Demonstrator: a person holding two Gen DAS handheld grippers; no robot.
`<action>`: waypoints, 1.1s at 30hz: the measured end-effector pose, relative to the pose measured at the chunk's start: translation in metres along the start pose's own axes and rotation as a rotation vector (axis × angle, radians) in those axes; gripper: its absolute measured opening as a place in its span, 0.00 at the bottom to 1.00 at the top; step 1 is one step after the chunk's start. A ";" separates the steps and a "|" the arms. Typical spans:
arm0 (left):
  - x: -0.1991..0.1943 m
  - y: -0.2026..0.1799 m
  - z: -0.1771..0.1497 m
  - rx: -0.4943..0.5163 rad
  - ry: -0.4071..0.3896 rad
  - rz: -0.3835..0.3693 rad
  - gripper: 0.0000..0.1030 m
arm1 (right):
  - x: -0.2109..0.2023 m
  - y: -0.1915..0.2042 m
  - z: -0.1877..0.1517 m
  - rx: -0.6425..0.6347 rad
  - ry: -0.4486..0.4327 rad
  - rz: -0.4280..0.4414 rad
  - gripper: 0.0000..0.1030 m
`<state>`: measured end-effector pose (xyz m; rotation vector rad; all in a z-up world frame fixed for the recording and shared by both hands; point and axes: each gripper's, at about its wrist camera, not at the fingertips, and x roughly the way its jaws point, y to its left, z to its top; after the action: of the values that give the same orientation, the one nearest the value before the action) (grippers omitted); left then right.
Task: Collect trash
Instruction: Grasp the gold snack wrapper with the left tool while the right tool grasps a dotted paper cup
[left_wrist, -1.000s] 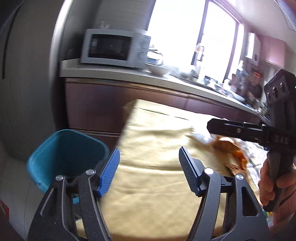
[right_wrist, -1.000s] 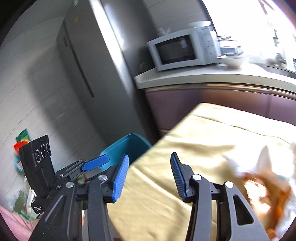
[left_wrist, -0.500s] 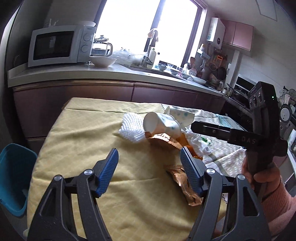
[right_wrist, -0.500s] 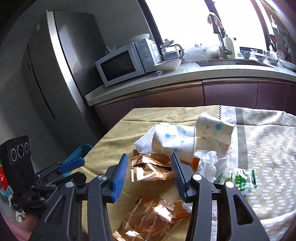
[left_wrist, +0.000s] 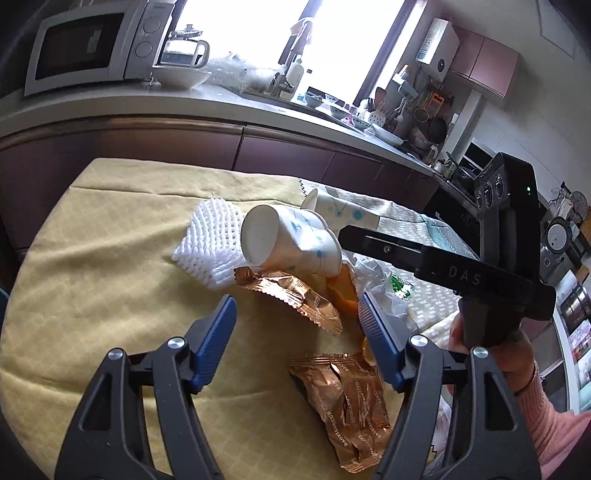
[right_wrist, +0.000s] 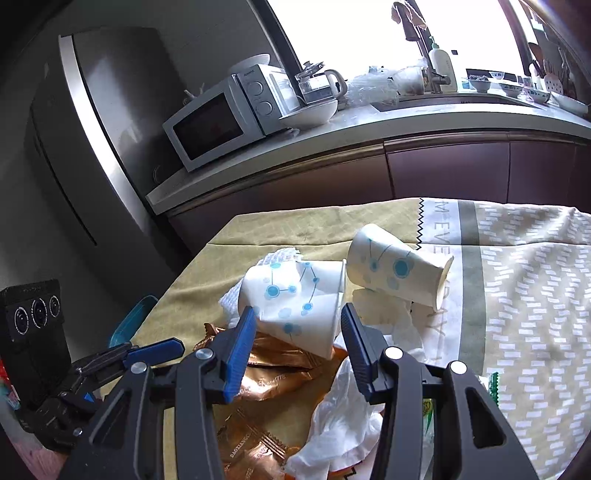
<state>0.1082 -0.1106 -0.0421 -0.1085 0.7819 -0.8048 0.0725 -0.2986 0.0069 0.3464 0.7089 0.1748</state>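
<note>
A pile of trash lies on the yellow tablecloth (left_wrist: 110, 280). It holds a dotted paper cup (left_wrist: 291, 243) (right_wrist: 295, 299) on its side, a second cup (left_wrist: 343, 214) (right_wrist: 395, 273), a white foam net (left_wrist: 210, 240), two copper wrappers (left_wrist: 295, 295) (left_wrist: 347, 395), crumpled white plastic (right_wrist: 340, 417) and orange peel (left_wrist: 343, 288). My left gripper (left_wrist: 295, 299) hangs over the wrappers, its jaws closing slightly with nothing pressed between them. My right gripper (right_wrist: 298, 309) is open just short of the near cup, whose side shows between its fingers. Neither gripper holds anything.
A blue bin (right_wrist: 129, 325) stands on the floor past the table's left end. Behind are a counter with a microwave (right_wrist: 221, 118), a bowl, a kettle and a fridge (right_wrist: 92, 129). A patterned cloth (right_wrist: 517, 277) covers the table's right part, with a green wrapper (right_wrist: 493, 387) on it.
Both views swung from the blue bin and the table's left end to the trash pile and came closer to it. The right gripper now faces the near cup.
</note>
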 end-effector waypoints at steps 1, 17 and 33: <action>0.004 0.001 0.001 -0.009 0.010 -0.012 0.63 | 0.003 -0.002 0.002 0.007 0.006 0.003 0.44; 0.032 0.022 -0.006 -0.129 0.094 -0.155 0.12 | 0.029 -0.018 0.004 0.078 0.060 0.075 0.38; -0.011 0.026 -0.014 -0.090 0.020 -0.127 0.04 | 0.017 0.008 -0.005 0.044 0.057 0.217 0.05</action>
<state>0.1100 -0.0825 -0.0555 -0.2329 0.8366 -0.8920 0.0816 -0.2852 -0.0035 0.4621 0.7321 0.3760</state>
